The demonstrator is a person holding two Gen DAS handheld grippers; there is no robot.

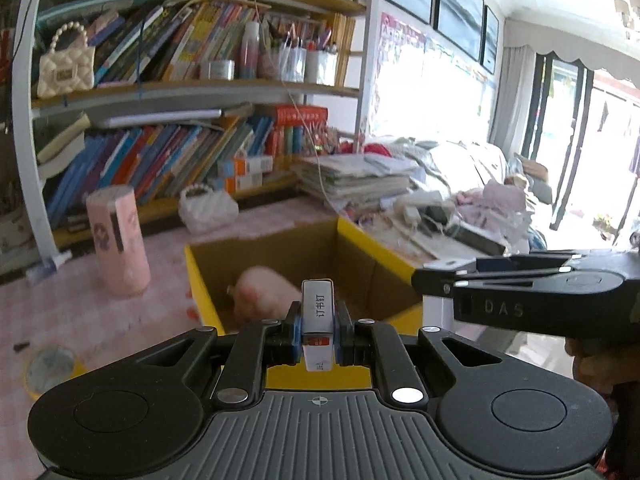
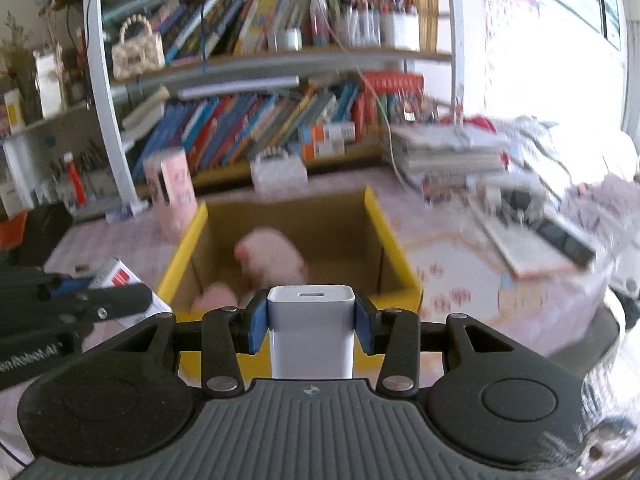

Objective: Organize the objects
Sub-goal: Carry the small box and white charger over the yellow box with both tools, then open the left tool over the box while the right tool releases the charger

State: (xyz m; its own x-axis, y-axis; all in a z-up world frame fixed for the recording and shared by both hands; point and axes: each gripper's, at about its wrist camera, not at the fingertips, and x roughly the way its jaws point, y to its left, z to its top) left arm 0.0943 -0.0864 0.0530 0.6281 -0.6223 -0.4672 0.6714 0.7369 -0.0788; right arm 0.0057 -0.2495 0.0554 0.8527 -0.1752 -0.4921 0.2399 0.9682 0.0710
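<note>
My left gripper (image 1: 318, 326) is shut on a small white staple box (image 1: 317, 312) with a red band, held just above the near rim of an open yellow-edged cardboard box (image 1: 376, 248). A pink plush toy (image 1: 264, 292) lies inside the box. My right gripper (image 2: 311, 322) is shut on a white USB charger block (image 2: 311, 332), also at the box's near rim (image 2: 382, 216). The plush toy (image 2: 276, 258) shows inside. The right gripper appears at the right of the left wrist view (image 1: 432, 280); the left gripper with the staple box (image 2: 120, 280) appears at the left of the right wrist view.
A pink cylinder (image 1: 118, 240) stands left of the box on the pink tablecloth. A white beaded bag (image 1: 208, 206) sits behind the box. A yellow tape roll (image 1: 50, 368) lies near left. Bookshelves (image 1: 180, 88) stand behind. Stacked papers (image 1: 352, 176) and clutter lie right.
</note>
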